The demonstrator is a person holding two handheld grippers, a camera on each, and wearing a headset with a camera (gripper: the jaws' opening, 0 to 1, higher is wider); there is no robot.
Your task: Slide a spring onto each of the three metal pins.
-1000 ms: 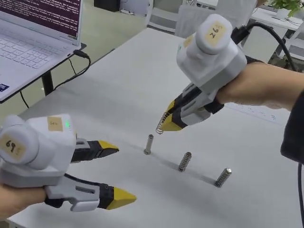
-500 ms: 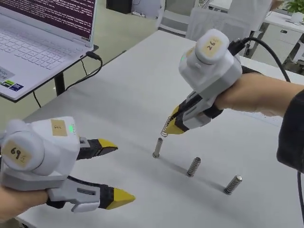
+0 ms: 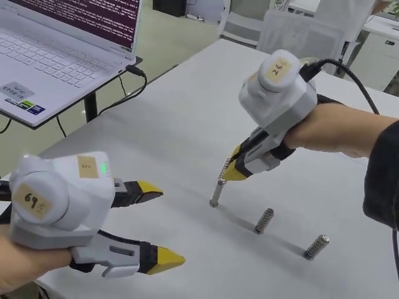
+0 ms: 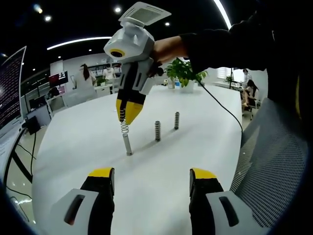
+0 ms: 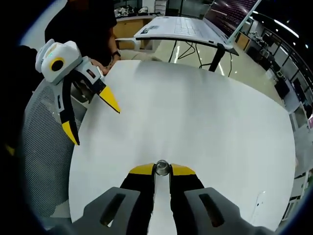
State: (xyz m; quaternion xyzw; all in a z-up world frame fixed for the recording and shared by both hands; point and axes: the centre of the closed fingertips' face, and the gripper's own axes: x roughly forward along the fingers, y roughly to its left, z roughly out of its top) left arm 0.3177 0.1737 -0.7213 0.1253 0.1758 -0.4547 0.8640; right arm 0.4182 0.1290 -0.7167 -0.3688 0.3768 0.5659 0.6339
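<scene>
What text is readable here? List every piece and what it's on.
"26": sticker on the right gripper.
"69": rear sticker on the left gripper.
Top sticker on the left gripper: unreadable.
Laptop screen text and palm-rest stickers: too small to read.

left claw [image 3: 171, 223]: white body, yellow tips
right claw [image 3: 233, 174]: yep, same colours
desk [image 3: 174, 124]: plain white
spring [image 3: 223, 169] + pin [image 3: 216, 195]: silvery
</scene>
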